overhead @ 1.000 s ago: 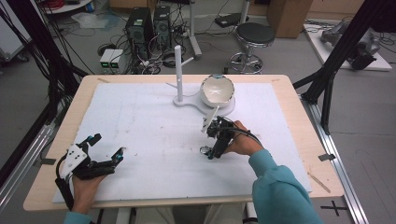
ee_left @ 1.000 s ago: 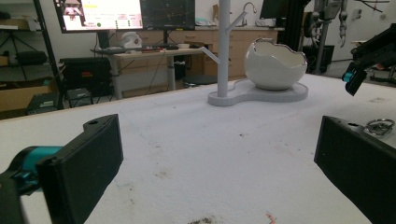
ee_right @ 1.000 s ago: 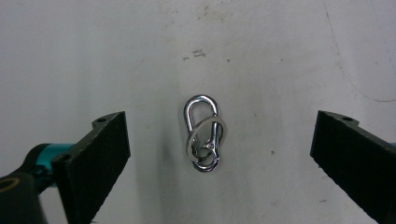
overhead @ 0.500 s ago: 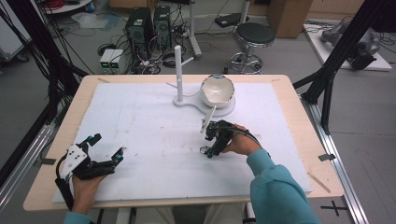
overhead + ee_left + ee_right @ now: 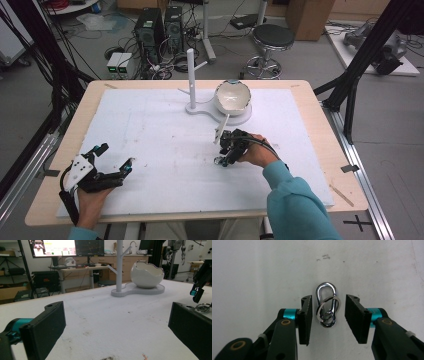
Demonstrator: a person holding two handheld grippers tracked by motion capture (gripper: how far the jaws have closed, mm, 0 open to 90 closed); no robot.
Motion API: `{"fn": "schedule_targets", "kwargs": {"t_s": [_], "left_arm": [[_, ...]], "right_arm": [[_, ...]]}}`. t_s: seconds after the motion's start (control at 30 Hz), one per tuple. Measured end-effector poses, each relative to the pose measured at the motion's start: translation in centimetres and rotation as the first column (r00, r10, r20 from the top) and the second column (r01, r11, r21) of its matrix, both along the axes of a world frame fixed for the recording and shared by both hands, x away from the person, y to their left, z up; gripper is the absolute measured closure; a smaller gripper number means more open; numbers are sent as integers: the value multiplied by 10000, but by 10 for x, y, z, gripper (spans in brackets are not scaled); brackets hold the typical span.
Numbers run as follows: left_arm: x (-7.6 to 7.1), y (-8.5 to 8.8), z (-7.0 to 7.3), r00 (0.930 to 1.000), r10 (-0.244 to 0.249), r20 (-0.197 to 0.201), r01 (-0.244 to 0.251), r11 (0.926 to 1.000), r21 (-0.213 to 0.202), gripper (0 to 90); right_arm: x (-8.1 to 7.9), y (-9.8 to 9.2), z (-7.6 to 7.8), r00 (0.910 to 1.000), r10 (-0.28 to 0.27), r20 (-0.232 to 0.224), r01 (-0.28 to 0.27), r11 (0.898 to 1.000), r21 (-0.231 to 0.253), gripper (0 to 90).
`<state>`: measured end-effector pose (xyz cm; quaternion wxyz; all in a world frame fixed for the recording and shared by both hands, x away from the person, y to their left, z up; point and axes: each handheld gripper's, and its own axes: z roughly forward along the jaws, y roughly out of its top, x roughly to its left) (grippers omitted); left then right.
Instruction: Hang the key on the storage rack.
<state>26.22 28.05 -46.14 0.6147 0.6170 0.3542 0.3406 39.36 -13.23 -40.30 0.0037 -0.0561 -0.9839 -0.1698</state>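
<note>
Between the right gripper [image 5: 328,316] jaws lies one carabiner [image 5: 326,305] with one ring [image 5: 327,308]

The high view looks forward and down from above my side of the table [image 5: 320,107], taking in the whole white mat [image 5: 160,130], my forearms at the bottom edge, and the lab floor beyond.

The left gripper view sits low, just above the mat [image 5: 105,322], facing level across it toward the stand [image 5: 119,267] and bowl [image 5: 146,273], which the high view also shows at the far middle.

The right gripper view points straight down, very near the mat [image 5: 262,272], with a clip [image 5: 327,305] between its jaws. The left gripper view shares that clip [image 5: 203,307] at its right edge.
</note>
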Motion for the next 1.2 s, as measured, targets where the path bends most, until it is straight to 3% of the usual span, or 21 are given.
{"fn": "schedule_targets", "kwargs": {"t_s": [0.5, 1.2], "left_arm": [[0, 0, 0, 10000, 14, -13, -14, 10000, -20, 17], [0, 0, 0, 10000, 5, -10, -5, 10000, -16, 17]], "right_arm": [[0, 1, 0, 9997, 157, 161, -156, 9999, -75, 680], [1, -4, 5, 9998, -124, 172, 125, 9999, -57, 840]]}}
